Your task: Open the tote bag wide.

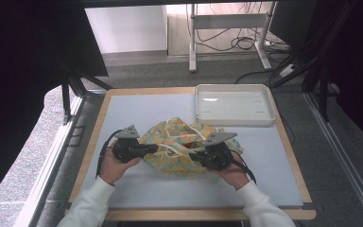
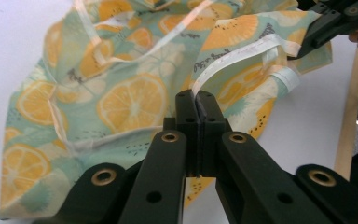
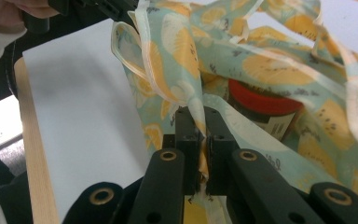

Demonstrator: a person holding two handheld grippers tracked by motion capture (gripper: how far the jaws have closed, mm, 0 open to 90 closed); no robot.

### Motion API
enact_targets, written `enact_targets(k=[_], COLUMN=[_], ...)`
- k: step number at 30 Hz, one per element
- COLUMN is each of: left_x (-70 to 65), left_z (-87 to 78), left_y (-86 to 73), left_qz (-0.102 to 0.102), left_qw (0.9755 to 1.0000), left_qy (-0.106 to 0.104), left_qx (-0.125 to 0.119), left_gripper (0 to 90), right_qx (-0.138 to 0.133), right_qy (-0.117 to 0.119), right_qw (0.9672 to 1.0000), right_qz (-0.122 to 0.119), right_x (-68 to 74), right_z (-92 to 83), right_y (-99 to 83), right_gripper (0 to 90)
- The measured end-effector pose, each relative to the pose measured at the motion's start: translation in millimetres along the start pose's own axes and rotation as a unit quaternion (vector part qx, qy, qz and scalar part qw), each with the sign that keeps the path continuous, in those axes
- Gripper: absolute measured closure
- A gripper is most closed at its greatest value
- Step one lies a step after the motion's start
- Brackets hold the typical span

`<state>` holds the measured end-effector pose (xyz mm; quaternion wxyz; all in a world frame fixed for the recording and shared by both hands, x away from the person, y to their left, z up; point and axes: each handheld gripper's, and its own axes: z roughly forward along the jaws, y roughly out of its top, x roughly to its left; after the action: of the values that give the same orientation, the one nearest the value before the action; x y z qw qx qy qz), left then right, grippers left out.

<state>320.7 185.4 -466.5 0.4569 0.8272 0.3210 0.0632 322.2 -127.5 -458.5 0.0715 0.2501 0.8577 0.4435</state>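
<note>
I see one lemon-print bag (image 1: 177, 146), one tray (image 1: 234, 105); my left gripper (image 2: 197, 100) and right gripper (image 3: 197, 116) both pinch its fabric tight.

Table (image 1: 283, 184) with pale grey-blue top and light wooden edge, standing on grey speckled carpet (image 1: 340, 156). White tray (image 1: 235, 118) on its far right corner. Black curtains (image 1: 19, 71) hang at far left and far right, dark frame struts beside them. Beyond the table, a white wall panel (image 1: 125, 28) at far left; right of it a white-legged desk frame (image 1: 229, 28) with loose black cables (image 1: 246, 42) on the floor beneath. Metal rails (image 1: 52, 161) run along both sides of the table. Light even, from above
</note>
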Motion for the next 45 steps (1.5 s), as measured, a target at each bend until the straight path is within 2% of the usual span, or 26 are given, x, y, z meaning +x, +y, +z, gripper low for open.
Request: enact_targets(k=[10,14,22,28,37,42,45], left_x=[-8.1,-12.3,-19.1,-22.9,-25.2,-23.0,-22.2], left_z=[0.6,0.8,2.4,8.6,23.4,25.8,25.3], left_y=[-12.8,-21.5,-37.0,-50.6,-60.5,-61.8,-62.2], left_qz=[-0.003,-0.016,-0.012,-0.011,-0.014,-0.021,-0.020], left_qw=[0.9999,0.9996,0.9990,0.9978,0.9951,0.9945,0.9948], left_qy=[-0.010,-0.009,-0.019,-0.024,-0.022,-0.017,-0.011], left_qx=[0.011,0.022,0.038,0.061,0.095,0.101,0.099], left_gripper=[90.0,90.0,90.0,90.0,90.0,88.6,85.2], right_qx=[0.020,0.032,0.061,0.088,0.111,0.112,0.102], right_qy=[0.011,0.020,0.028,0.037,0.035,0.025,0.015], right_qw=[0.9997,0.9993,0.9978,0.9954,0.9932,0.9933,0.9944], right_qz=[0.004,-0.001,-0.003,-0.002,-0.004,-0.016,-0.026], right_x=[2.0,4.5,7.4,7.4,6.4,8.2,10.2], right_z=[2.5,5.5,13.5,20.3,24.0,23.9,20.6], right_y=[-16.8,-23.3,-37.0,-49.0,-59.6,-59.9,-58.5], right_gripper=[85.8,85.4,84.9,83.6,81.6,73.7,57.0])
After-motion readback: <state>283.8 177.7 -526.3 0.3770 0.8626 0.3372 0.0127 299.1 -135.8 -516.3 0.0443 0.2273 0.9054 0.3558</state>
